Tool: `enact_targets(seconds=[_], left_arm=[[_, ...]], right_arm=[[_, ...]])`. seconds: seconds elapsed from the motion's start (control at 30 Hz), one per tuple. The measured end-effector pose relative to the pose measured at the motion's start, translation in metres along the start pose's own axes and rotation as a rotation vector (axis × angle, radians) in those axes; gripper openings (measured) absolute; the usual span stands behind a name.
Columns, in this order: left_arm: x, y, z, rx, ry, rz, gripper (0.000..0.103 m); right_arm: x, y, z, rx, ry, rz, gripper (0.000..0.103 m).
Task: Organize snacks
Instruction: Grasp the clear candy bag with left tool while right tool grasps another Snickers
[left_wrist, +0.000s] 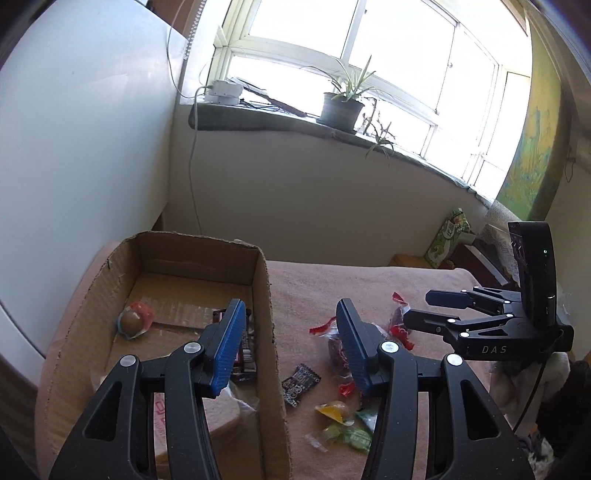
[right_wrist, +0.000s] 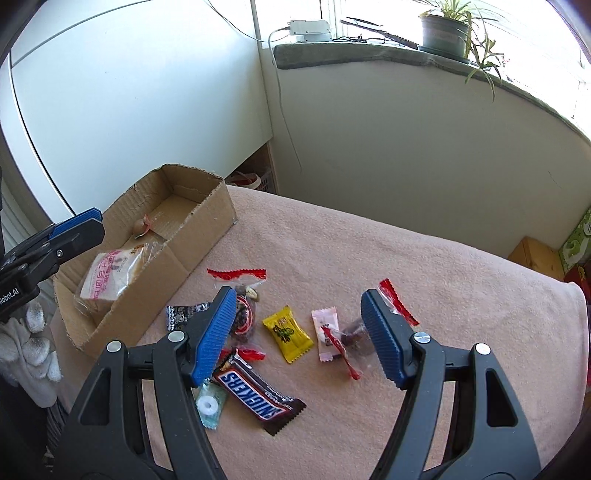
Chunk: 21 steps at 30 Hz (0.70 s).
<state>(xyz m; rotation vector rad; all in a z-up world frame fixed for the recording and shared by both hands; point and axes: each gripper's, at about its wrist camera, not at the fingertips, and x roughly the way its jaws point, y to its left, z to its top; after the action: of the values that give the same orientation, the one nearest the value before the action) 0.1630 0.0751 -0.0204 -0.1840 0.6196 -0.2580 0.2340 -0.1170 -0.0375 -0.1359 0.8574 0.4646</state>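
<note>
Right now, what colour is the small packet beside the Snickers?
Yellow packet, black print; right wrist view shows it best.

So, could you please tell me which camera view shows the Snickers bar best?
The right wrist view: the Snickers bar lies on the pink blanket with its printed name readable, only one end tucked behind a blue pad. I cannot pick it out in the left wrist view.

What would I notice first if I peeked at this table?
Probably the Snickers bar, lying near the front of the pink blanket among scattered sweets like the yellow candy packet. To their left stands an open cardboard box holding a wrapped bread packet.
</note>
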Motion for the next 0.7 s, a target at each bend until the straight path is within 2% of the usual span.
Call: enact_targets(seconds=[0.23,0.37,0.5,0.7], left_arm=[[0.024,-0.038,-0.004,0.056,0.065,-0.06,0.039],[0.042,-0.058,-0.013,0.092,0.112,-0.053,0.038],[0.061,-0.066,-0.021,0.103,0.162,-0.038,0.038],[0.082,-0.069,-0.028,0.105,0.217,-0.005,0.038]], right_arm=[[-0.005,-0.005,-0.035,-0.032,0.04,0.099,0.072],[-0.002,0.006,-0.05,-0.095,0.062,0.141,0.071],[0.006,0.013,-0.06,-0.127,0.091,0.17,0.062],[0.018,0.019,-0.066,-0.164,0.107,0.184,0.062]])
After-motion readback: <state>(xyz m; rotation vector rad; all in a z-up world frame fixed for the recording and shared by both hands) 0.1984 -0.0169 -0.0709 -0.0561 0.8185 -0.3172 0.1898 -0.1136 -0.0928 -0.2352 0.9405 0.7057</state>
